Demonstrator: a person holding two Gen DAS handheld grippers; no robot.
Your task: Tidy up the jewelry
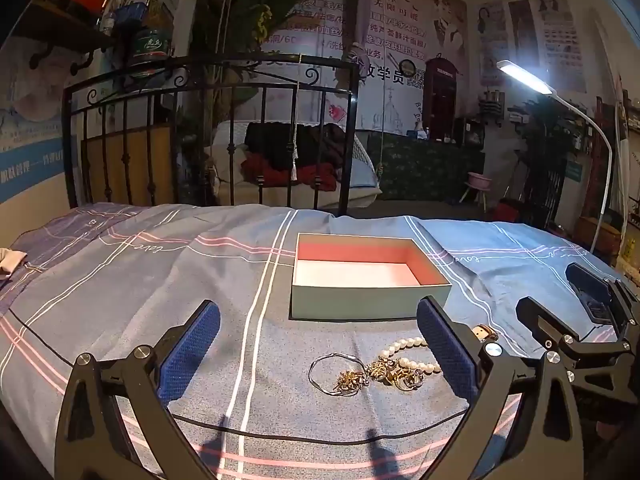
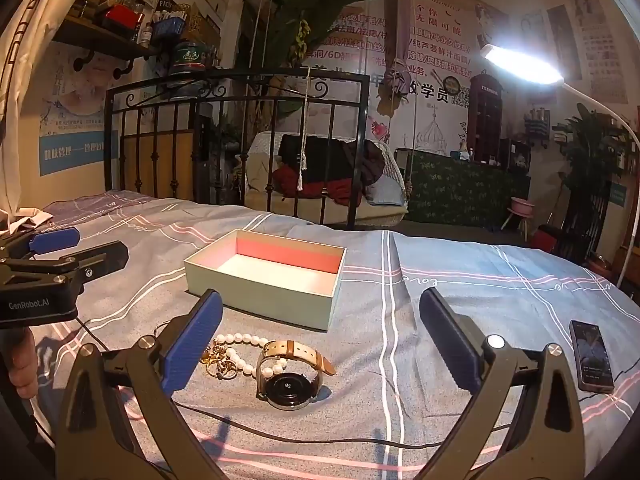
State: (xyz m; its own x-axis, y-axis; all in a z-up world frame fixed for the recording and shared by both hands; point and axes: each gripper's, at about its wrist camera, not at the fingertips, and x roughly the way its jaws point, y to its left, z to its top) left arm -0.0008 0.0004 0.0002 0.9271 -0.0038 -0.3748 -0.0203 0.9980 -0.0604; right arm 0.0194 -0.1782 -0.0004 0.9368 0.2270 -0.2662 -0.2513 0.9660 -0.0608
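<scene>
An open pale green box (image 1: 370, 298) with a pink and white inside stands empty on the bed; it also shows in the right wrist view (image 2: 264, 292). In front of it lies a jewelry pile: a silver bangle (image 1: 320, 374), gold pieces (image 1: 384, 372), a pearl bracelet (image 1: 406, 346) (image 2: 240, 340), and a watch (image 2: 290, 388) with a tan strap. My left gripper (image 1: 318, 344) is open, just short of the pile. My right gripper (image 2: 320, 340) is open, with the watch between its fingers' line.
A blue checked bedspread (image 1: 160, 280) covers the bed. A black phone (image 2: 591, 356) lies at the right. A thin black cable (image 2: 320, 436) runs across the near bedspread. A black iron bed frame (image 1: 208, 120) stands behind. A lamp (image 2: 520, 64) shines at upper right.
</scene>
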